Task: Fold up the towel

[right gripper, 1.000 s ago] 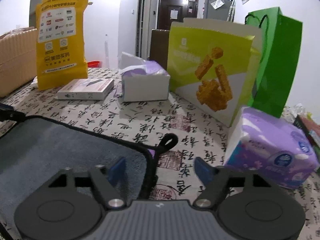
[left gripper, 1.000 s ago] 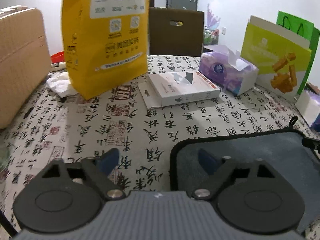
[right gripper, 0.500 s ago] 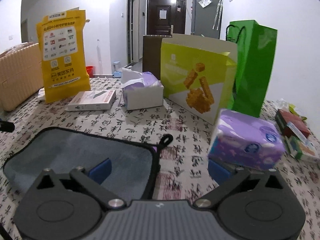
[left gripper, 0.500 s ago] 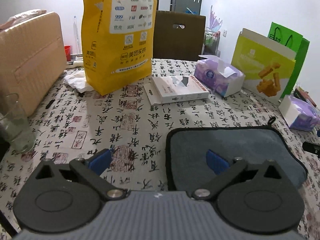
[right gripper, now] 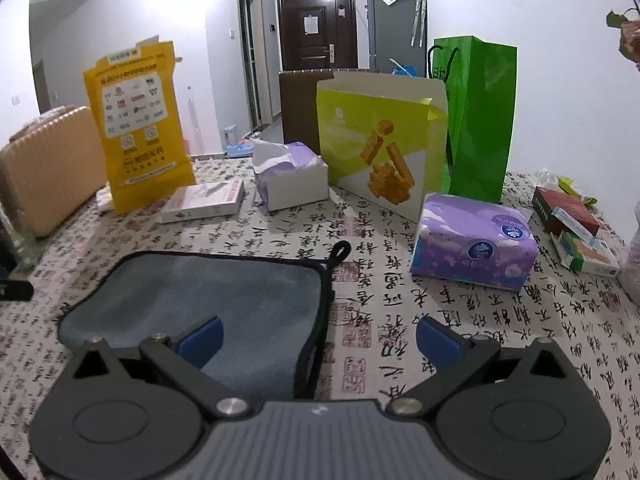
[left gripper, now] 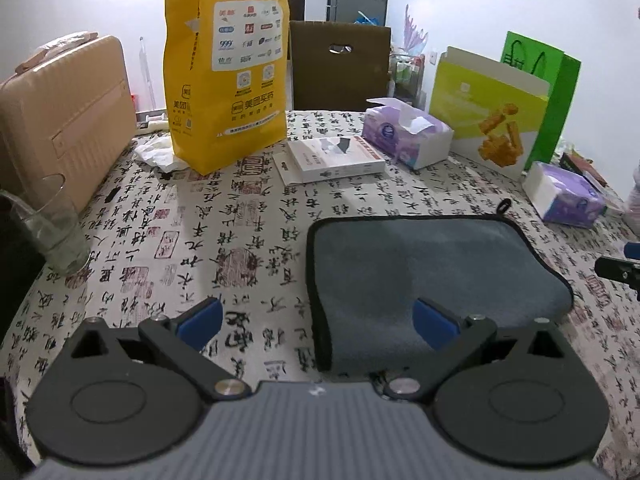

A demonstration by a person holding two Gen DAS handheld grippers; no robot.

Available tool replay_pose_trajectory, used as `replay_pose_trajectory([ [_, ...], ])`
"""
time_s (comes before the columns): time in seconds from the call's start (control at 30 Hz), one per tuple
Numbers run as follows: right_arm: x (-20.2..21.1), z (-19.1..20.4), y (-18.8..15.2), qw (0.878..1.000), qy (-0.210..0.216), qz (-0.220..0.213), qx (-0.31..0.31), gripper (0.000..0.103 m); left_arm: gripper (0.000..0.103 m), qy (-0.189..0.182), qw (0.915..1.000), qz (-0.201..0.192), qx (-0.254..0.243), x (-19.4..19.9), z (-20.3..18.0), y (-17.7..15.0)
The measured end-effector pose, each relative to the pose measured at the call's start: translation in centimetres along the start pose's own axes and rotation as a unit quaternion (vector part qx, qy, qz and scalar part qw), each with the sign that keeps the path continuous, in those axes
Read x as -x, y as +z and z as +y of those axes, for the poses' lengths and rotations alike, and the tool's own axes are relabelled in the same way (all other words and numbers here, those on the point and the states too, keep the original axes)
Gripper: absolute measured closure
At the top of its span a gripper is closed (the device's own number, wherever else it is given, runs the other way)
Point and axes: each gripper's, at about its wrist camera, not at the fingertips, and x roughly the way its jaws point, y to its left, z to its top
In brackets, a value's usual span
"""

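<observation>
While both grippers gape wide, the grey towel point(left gripper: 420, 264) lies folded ahead.
Left gripper point(left gripper: 318, 320) straddles its left edge; right gripper point(right gripper: 318, 338) its right.

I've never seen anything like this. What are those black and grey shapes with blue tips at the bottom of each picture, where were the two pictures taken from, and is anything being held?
There is no robot here: a person holds a two-fingered tool in each hand, and a small camera on each tool looks forward along its fingers. One picture comes from the left gripper, the other from the right gripper. The blue tips are the finger pads. Both sets of jaws stand wide open and hold nothing.

On the patterned tablecloth lies a grey towel with a black edge, already folded over. Behind it are a yellow bag, a flat white box, tissue packs, a glass and a beige suitcase.
</observation>
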Motion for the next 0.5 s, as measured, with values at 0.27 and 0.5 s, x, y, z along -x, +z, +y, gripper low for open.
replay_pose_trajectory([
  [0.27, 2.6, 1.1, -1.3, 1.000, 0.015, -0.002, 0.005, 0.000, 0.000, 0.003, 0.9999, -0.004, -0.011, 2.7, -1.4, -1.9],
  [0.5, 4.7, 1.6, -2.4, 1.000, 0.027, 0.000, 0.007, 0.000, 0.000, -0.001, 0.9998, -0.006, -0.017, 4.5, -2.2, -3.5],
])
